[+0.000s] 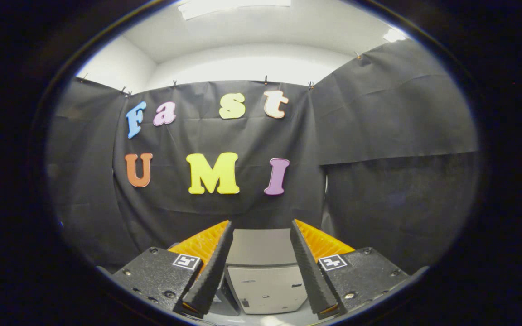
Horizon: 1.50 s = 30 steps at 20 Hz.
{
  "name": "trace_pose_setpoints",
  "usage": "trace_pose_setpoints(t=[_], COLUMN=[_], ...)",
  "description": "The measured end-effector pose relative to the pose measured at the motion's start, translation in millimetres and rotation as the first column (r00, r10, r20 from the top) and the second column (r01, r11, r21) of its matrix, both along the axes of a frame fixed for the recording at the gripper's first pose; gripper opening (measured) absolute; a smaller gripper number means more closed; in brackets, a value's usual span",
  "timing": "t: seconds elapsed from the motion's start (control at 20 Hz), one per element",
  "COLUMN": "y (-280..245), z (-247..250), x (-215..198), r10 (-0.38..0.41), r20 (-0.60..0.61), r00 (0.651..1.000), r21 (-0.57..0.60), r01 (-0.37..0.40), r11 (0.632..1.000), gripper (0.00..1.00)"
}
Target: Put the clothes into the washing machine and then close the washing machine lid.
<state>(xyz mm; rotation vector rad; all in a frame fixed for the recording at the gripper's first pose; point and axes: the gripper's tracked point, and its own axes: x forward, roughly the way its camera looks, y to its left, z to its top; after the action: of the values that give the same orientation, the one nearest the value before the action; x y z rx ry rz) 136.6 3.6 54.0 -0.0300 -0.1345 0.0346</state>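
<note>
The gripper (pixel 261 224) is held level and points at the booth's black cloth wall (pixel 379 136). Its 2 fingers (pixel 213 262) stand well apart, with nothing between them and nothing touching either one.

In the gap between the fingers, beyond their tips and lower down, sits the washer (pixel 264 271), a pale grey box. 2 of its faces can be seen: a flat darker-grey top (pixel 261 246) that runs back toward the wall, and below it a lighter front face (pixel 268 290) with a few small dark marks. From this angle I cannot tell whether the lid is up or down, since the top reads as 1 plain flat surface. Both fingers hide the washer's 2 sides, so its full width cannot be made out. The washer stands just in front of the cloth wall, near the seam where the back panel meets the right-hand panel.

Under the washer's front a strip of pale surface (pixel 270 320) shows between the finger bases; whether it is floor or counter I cannot tell.

Above the cloth, a white wall (pixel 243 68) and white ceiling (pixel 261 27) show, with a bright light panel (pixel 234 5) overhead. Small clips (pixel 265 79) pin the cloth along its top edge.
</note>
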Motion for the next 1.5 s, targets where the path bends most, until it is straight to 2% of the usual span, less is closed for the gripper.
trace_pose_setpoints(t=[0.15,0.25,0.3,0.5,0.8,1.5], y=[3,4,15,16,9,24], z=[0,-1,7,2,11,7], x=[1,2,-1,5,0,1], r10=[0.010,0.015,0.050,0.047,0.009,0.043], r20=[-0.002,0.007,0.018,-0.004,0.027,0.008], r00=[1.000,1.000,0.999,0.999,1.000,0.999], r21=[0.001,-0.009,-0.012,0.022,0.000,0.005], r01=[-0.010,-0.015,-0.050,-0.047,-0.009,-0.043], r11=[1.000,1.000,0.999,0.999,1.000,0.999], gripper=[0.81,0.94,1.00,1.00,1.00,1.00])
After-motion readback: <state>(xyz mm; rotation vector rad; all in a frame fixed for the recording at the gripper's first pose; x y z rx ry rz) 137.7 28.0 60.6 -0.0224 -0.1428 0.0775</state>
